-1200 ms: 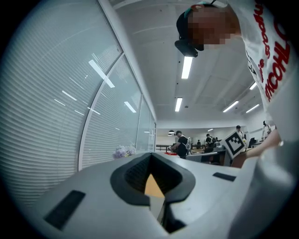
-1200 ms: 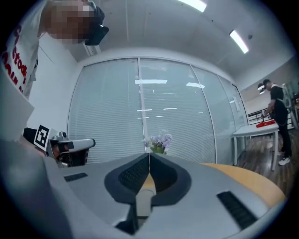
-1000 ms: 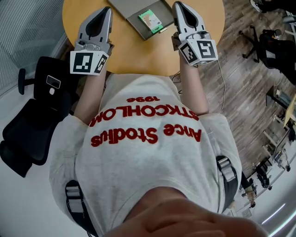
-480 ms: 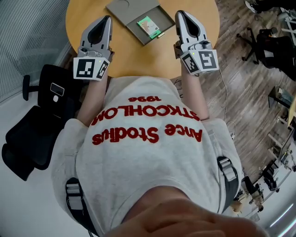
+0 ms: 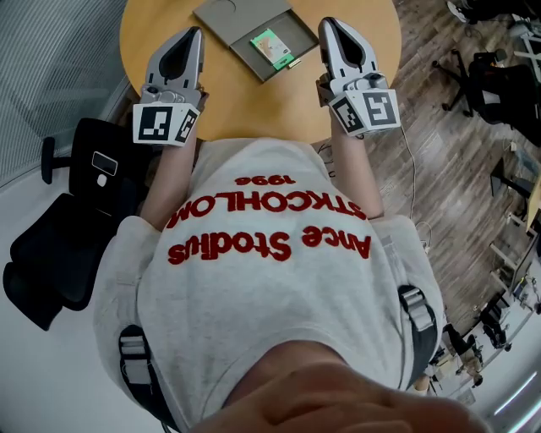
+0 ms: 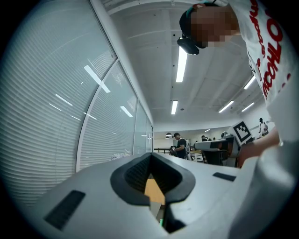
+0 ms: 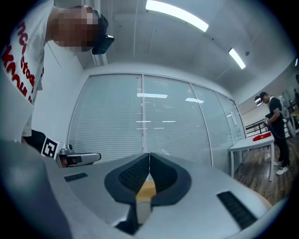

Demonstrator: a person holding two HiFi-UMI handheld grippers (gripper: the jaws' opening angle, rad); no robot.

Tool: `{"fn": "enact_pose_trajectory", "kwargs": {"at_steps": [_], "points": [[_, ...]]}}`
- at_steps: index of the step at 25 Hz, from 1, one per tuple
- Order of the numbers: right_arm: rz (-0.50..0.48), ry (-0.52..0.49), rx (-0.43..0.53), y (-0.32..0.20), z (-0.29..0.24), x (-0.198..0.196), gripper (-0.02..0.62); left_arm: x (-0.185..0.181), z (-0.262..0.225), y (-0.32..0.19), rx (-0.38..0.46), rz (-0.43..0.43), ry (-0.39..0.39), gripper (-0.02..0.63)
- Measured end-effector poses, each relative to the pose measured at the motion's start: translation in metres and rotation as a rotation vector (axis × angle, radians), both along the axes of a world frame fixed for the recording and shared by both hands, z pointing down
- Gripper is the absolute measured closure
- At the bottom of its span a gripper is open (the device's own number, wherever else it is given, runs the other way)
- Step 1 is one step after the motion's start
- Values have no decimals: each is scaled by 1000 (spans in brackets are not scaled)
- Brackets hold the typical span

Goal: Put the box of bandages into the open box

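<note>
both the left gripper point(image 5: 194, 35) and right gripper point(image 5: 328, 25) have fingers clenched on nothing, above the surface point(image 5: 254, 97). the box of bandages point(image 5: 272, 44) lies inside the open box point(image 5: 224, 21) between them; a careless pull-back could nudge that box askew.

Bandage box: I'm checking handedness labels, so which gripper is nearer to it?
Right. The right gripper sits just to the right of the bandage box; the left gripper is farther away on its left. Both have shut jaws.
</note>
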State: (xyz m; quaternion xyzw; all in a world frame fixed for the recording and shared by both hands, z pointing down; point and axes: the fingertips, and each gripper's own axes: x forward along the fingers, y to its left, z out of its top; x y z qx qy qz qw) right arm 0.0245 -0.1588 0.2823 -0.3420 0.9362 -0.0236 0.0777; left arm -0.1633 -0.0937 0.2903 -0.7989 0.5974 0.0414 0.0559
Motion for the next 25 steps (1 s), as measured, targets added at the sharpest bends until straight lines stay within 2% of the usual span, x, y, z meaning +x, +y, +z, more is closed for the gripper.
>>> {"fn": "enact_pose_trajectory", "kwargs": {"at_steps": [25], "points": [[11,9,18,11,-5,8,586,10,0,9,-2,14,-3,600]]}}
